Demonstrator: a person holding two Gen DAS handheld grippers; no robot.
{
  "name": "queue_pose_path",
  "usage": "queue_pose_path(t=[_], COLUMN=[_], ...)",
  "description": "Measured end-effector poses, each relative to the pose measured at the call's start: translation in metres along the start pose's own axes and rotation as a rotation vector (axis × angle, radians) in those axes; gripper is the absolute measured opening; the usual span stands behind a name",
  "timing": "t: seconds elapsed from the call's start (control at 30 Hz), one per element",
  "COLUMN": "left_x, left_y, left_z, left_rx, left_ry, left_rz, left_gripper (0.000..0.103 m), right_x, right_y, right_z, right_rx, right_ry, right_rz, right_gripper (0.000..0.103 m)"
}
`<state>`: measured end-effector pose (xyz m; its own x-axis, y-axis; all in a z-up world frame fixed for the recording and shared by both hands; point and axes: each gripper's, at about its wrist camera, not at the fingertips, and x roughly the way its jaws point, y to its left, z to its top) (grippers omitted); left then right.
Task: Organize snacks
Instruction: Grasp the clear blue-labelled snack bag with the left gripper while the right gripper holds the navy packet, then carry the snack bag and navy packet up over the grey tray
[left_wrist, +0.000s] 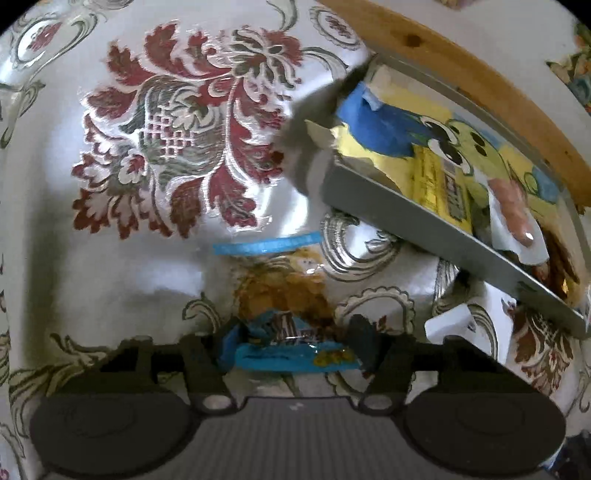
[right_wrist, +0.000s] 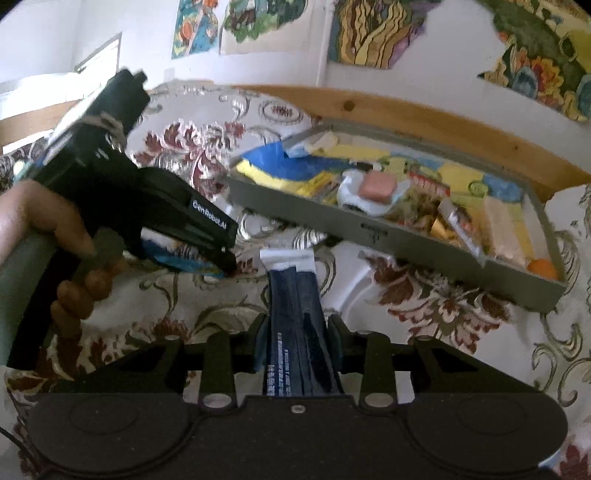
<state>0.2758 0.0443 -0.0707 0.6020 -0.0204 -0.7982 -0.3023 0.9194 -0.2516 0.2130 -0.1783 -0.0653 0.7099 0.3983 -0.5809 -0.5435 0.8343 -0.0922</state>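
Your left gripper (left_wrist: 291, 339) has its jaws closed on a blue snack packet (left_wrist: 284, 343), clear-fronted with golden-brown pieces showing through it, and the packet hangs over the floral tablecloth (left_wrist: 177, 147) just short of the grey tray (left_wrist: 406, 221), on the side of the tray's near wall. Seen from the right wrist, that same left gripper (right_wrist: 227, 258) sits left of the tray with the blue packet (right_wrist: 184, 258) pinched at its tips, your hand (right_wrist: 48, 236) wrapped around its handle. Your right gripper (right_wrist: 297, 343) is clamped on a dark navy sachet (right_wrist: 295, 325) with a white end, which points straight toward the middle of the tray's (right_wrist: 332, 229) near wall without touching it. Inside the tray lie a pink block (right_wrist: 376, 186) on a white wrapper near the centre, a blue and yellow bag (right_wrist: 280, 162) toward its left end, a pale wafer-like bar (right_wrist: 506, 225) toward its right end, and an orange round piece (right_wrist: 543, 267) in the right-hand corner compartment. A wooden board (right_wrist: 424, 114) runs along behind the tray's far wall, and above that, colourful pictures (right_wrist: 376, 33) hang on the white wall. The cloth (right_wrist: 424, 295) spreads out under and around the tray on all visible sides.
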Motion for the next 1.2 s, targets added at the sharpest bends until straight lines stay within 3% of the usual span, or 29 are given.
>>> queue_pose_path(t=[0.23,0.3,0.4,0.8,1.2], left_x=[-0.015,-0.021,-0.029,-0.067,-0.098], left_y=[0.002,0.001,0.002,-0.002,-0.036], left_z=[0.000,-0.002,-0.005,-0.024,-0.010], left_rx=[0.003,0.015,0.013,0.038,0.106], left_ry=[-0.021,-0.032,-0.035,-0.154,-0.243], left_rz=[-0.021,-0.024,-0.045,-0.055,-0.088], left_gripper=[0.052,0.036,0.032,0.029,0.029], right_x=[0.021,0.022,0.019,-0.002,-0.029], right_y=[-0.008,-0.006,-0.004,0.007,-0.003], right_z=[-0.008,-0.009,-0.009,-0.004,0.015], right_rx=[0.043,0.028,0.009,-0.115,-0.099], right_ry=[0.087,0.089,0.077,-0.031,-0.216], right_rz=[0.024,0.020,0.008,-0.077,-0.164], right_gripper=[0.035,0.032,0.026,0.023,0.023])
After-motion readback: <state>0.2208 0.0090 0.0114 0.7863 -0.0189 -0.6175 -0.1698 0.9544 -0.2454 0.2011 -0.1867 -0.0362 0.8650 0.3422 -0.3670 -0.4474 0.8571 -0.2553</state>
